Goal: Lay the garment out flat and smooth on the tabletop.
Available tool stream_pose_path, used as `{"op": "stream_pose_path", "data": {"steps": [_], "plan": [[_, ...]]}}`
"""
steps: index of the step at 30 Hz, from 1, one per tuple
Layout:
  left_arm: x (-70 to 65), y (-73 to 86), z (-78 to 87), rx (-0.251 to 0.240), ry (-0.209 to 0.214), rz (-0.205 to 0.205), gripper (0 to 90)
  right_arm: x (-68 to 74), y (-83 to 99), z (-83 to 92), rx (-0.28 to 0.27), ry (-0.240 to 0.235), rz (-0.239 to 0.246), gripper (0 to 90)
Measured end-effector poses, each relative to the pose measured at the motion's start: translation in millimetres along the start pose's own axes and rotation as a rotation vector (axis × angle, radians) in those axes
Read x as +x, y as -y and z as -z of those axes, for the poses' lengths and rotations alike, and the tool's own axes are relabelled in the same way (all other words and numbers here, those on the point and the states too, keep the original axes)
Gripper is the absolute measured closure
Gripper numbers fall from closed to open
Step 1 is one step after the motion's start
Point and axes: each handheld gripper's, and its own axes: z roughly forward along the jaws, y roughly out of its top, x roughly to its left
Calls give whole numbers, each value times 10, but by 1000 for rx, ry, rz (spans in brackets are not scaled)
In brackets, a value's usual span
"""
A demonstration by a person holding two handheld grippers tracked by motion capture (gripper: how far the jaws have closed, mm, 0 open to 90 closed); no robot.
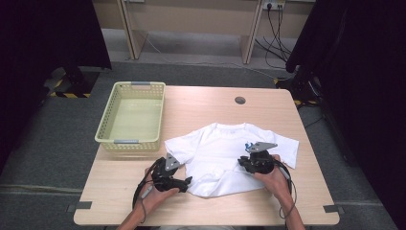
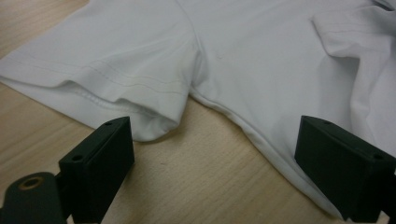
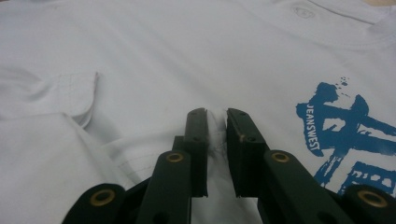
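Observation:
A white T-shirt [image 1: 225,143] lies rumpled on the wooden table [image 1: 215,208], its lower part folded up. My left gripper [image 1: 187,181] rests at the shirt's left side, below the sleeve. In the left gripper view its jaws [image 2: 215,158] stand wide open over bare wood, with the sleeve hem [image 2: 140,121] and side seam just beyond them and nothing between the pads. My right gripper [image 1: 243,162] sits on the shirt's right half. In the right gripper view it [image 3: 216,116] is shut on a pinched ridge of the white fabric [image 3: 140,46], next to a blue print [image 3: 345,126].
A pale yellow plastic basket [image 1: 106,117] stands at the table's back left with nothing in it. A round cable hole [image 1: 240,100] is near the far edge. Bare wood runs along the front edge and beside the basket. Dark curtains flank the table.

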Motion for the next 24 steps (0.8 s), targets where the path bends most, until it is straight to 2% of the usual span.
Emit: {"op": "stream_pose_path", "data": {"steps": [4, 9, 14, 19, 24], "plan": [[5, 5, 6, 1, -2, -1, 106, 45, 77, 153, -44, 8, 18, 841], [28, 30, 33, 0, -4, 4, 106, 80, 257, 552, -120, 38, 15, 843], [51, 52, 58, 1, -11, 9, 106, 86, 616, 856, -153, 65, -21, 846], [54, 54, 60, 1, -11, 10, 106, 83, 971, 1064, -186, 80, -78, 846], [54, 54, 60, 1, -11, 10, 106, 185, 1228, 1244, -204, 85, -97, 846]]}}
